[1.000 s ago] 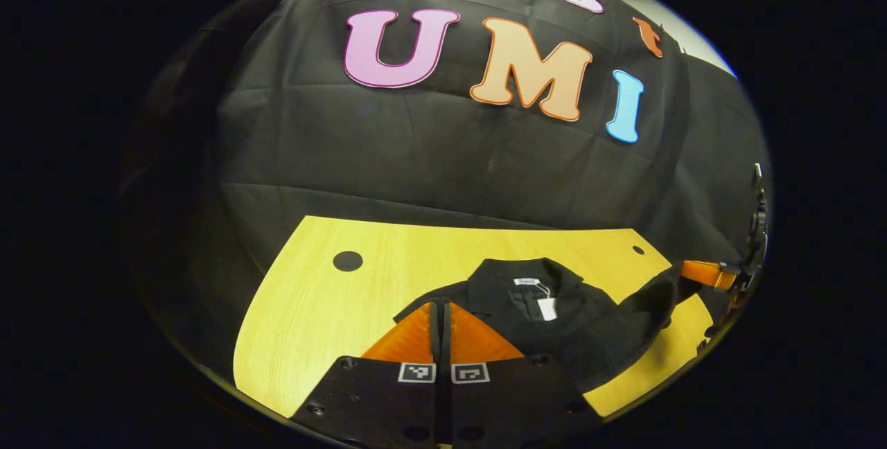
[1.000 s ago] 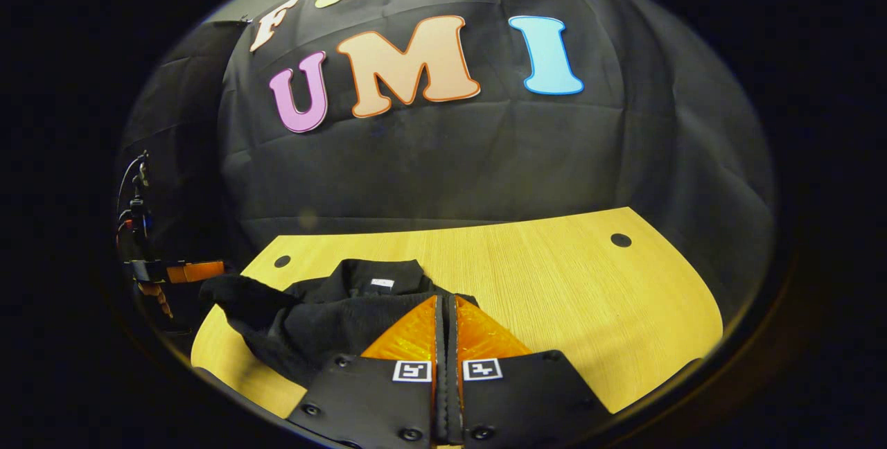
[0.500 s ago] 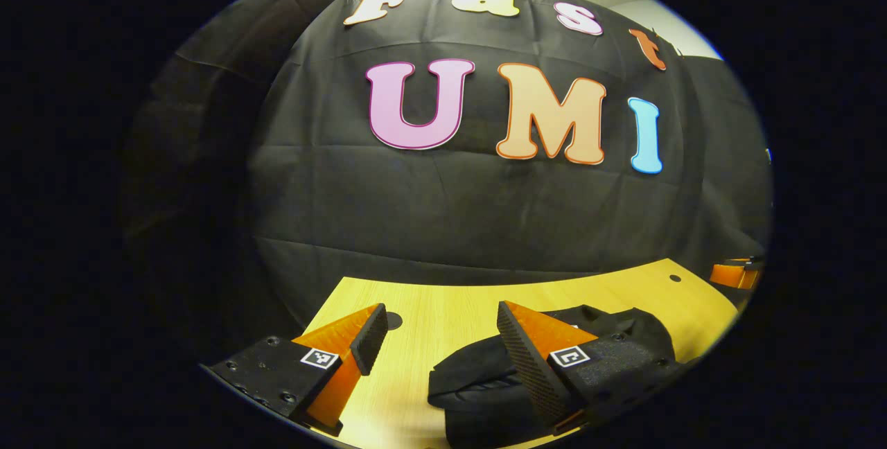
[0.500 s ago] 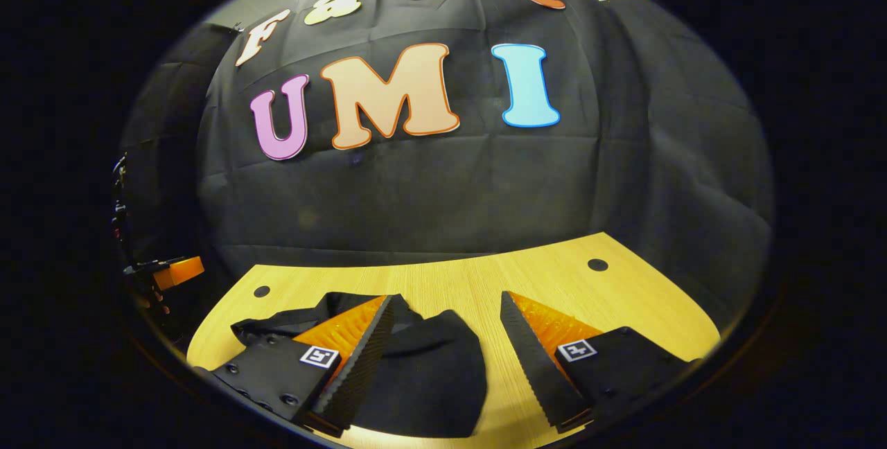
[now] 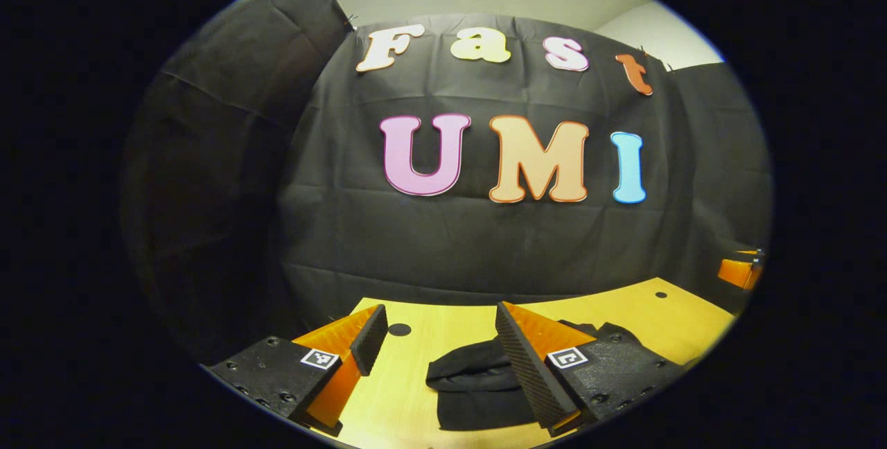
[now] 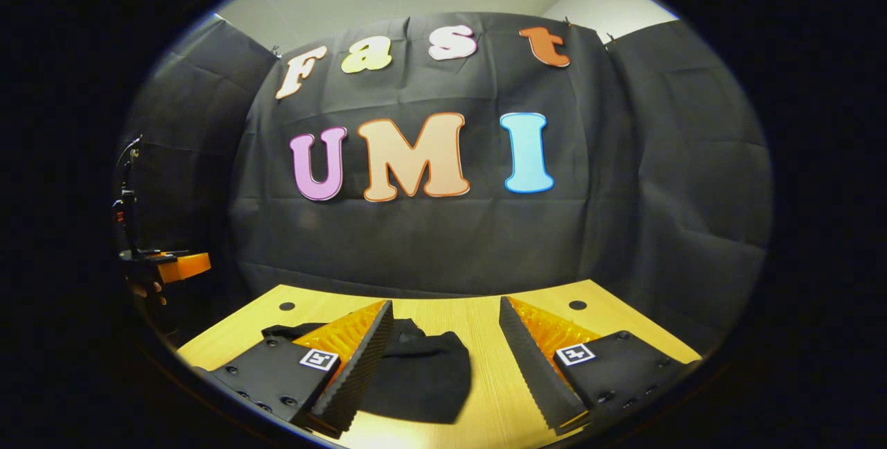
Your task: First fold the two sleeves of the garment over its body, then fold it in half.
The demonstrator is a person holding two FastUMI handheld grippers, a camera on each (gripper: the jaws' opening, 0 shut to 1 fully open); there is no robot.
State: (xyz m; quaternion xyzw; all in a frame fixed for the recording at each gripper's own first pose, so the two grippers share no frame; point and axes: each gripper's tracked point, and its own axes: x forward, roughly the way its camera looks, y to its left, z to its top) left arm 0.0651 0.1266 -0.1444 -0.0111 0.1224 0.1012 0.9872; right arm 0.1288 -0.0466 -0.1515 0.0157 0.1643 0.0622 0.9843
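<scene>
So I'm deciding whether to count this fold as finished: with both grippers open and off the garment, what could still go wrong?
1. The garment lies as a rounded, puffy bundle on the table, not a flat stack; with the left gripper and right gripper both open and apart from it, the fold might spring open.
2. The sleeves are hidden inside the bundle, so I cannot tell whether they are neatly tucked.

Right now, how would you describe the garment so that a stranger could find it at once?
Look at the yellow wooden table in front of the black cloth wall. On it lies a black fabric garment, folded into a compact bundle. It is the one soft, dark thing on the bright tabletop, seen between the fingers of the open right gripper.
</scene>
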